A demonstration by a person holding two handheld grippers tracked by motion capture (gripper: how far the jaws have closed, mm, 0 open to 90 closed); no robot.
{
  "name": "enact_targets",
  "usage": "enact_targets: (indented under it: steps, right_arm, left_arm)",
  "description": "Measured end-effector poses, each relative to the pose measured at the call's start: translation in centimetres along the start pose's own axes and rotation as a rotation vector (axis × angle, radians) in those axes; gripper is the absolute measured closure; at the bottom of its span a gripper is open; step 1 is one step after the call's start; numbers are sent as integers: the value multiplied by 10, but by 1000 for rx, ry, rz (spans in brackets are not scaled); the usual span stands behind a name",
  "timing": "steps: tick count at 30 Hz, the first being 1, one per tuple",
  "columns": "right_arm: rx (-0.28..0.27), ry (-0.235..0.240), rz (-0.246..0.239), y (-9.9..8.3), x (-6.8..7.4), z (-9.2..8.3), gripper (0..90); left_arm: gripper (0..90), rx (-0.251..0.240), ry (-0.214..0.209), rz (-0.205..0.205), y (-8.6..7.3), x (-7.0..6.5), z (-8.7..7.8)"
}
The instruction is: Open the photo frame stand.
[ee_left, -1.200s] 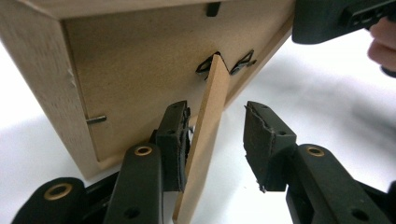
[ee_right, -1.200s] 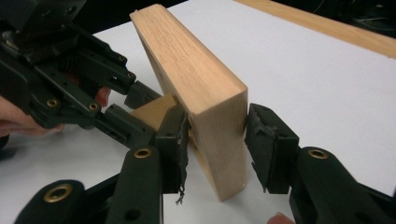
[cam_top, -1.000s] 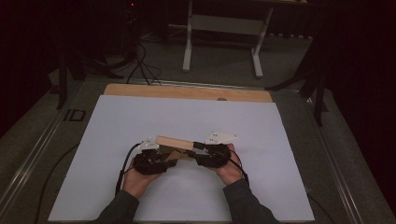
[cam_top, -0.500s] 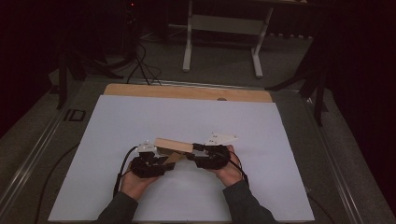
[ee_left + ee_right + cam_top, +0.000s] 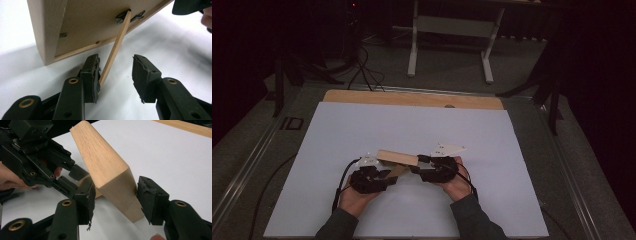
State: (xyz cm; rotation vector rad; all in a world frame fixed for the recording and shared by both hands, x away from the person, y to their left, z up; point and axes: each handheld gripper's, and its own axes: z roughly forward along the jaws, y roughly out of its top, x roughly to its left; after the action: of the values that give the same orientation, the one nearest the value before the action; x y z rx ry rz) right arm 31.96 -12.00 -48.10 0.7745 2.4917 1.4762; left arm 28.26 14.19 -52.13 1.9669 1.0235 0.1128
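A light wooden picture frame [image 5: 397, 157] stands tilted on the white sheet, between my two grippers. In the left gripper view its brown back [image 5: 100, 22] faces me, and a thin wooden strut [image 5: 117, 47] slants down from it. My left gripper [image 5: 115, 58] is open around that strut, which leans on the left pad. My right gripper [image 5: 113, 185] has the frame's thick end [image 5: 117, 192] between its jaws. They have just been opening and the pads sit close beside the wood. In the high view the left gripper [image 5: 387, 175] and the right gripper [image 5: 417, 165] meet under the frame.
The white sheet [image 5: 492, 150] covers most of the table, with a wooden strip [image 5: 412, 98] along its far edge. Beyond it stand a metal stand's legs [image 5: 414, 55] and floor cables [image 5: 362, 70]. A person's hands and sleeves come in at the bottom.
My left gripper has drawn a little back to the left, toward the person. The frame and my right hand stay where they were.
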Motion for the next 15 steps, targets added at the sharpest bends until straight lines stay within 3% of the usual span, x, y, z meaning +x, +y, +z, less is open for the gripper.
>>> enact_targets:
  steps: [15]
  right_arm:
    - [9, 6, -8, -3, 5, -1, 466]
  left_arm:
    - [561, 12, 30, 50, -7, -9, -3]
